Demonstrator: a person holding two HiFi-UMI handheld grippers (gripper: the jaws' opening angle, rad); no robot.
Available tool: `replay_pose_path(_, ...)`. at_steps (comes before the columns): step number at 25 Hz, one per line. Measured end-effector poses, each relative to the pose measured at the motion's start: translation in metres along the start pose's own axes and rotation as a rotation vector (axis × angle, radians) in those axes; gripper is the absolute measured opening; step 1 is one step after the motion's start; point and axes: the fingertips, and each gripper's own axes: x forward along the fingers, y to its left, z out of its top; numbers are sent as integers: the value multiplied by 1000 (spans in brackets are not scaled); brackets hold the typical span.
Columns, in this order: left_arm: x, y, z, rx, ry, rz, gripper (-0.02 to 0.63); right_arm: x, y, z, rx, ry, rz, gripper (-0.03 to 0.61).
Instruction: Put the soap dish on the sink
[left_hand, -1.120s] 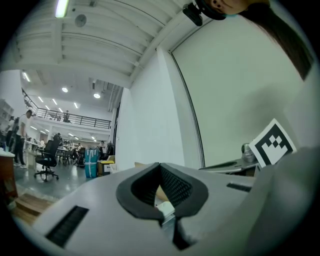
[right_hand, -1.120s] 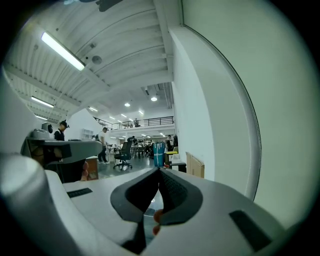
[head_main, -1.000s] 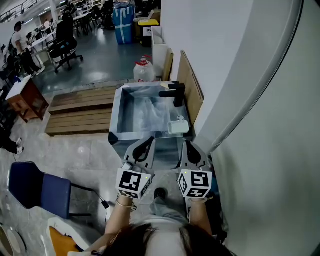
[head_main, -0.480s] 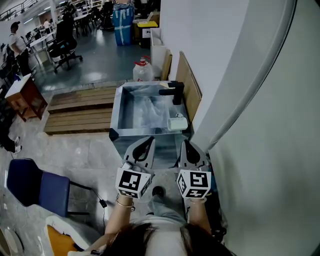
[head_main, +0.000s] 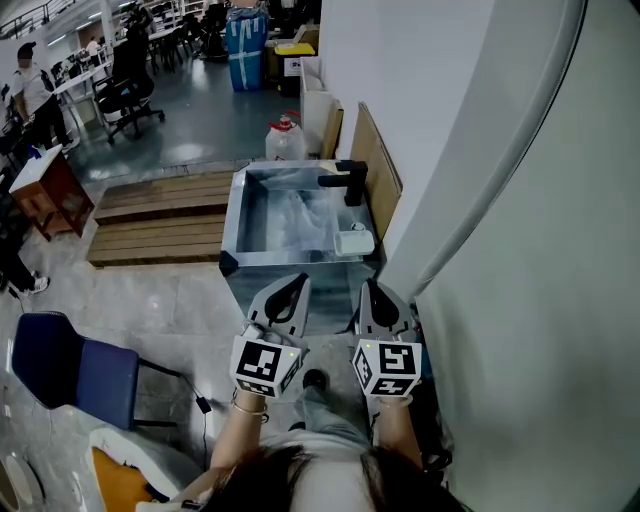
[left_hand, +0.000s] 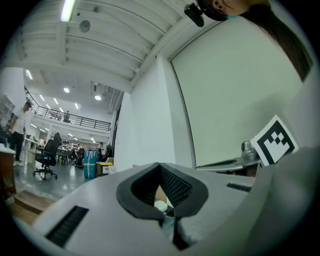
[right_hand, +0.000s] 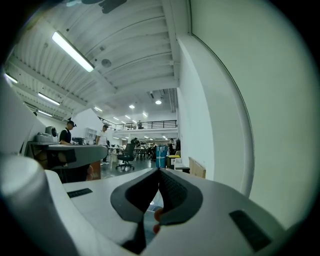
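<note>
A steel sink stands on the floor ahead of me in the head view. A white soap dish rests on its near right rim, in front of the black faucet. My left gripper and right gripper are held side by side close to my body, short of the sink's near edge, both pointing at it. Neither touches the dish. In the left gripper view the left gripper has its jaws together with nothing held. The right gripper looks the same in the right gripper view.
A white wall runs close along the right, with a brown board leaning behind the sink. A wooden pallet lies left of the sink, a blue chair at my near left. A water jug stands beyond the sink.
The sink and dish have slid slightly up and away in the head view. Both grippers stay shut and in nearly the same place.
</note>
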Motion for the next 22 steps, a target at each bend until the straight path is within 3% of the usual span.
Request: replay_pose_path(22,-24,-5,8,-23,-4,-19,8,-17,20,11,-59,-7,13,26)
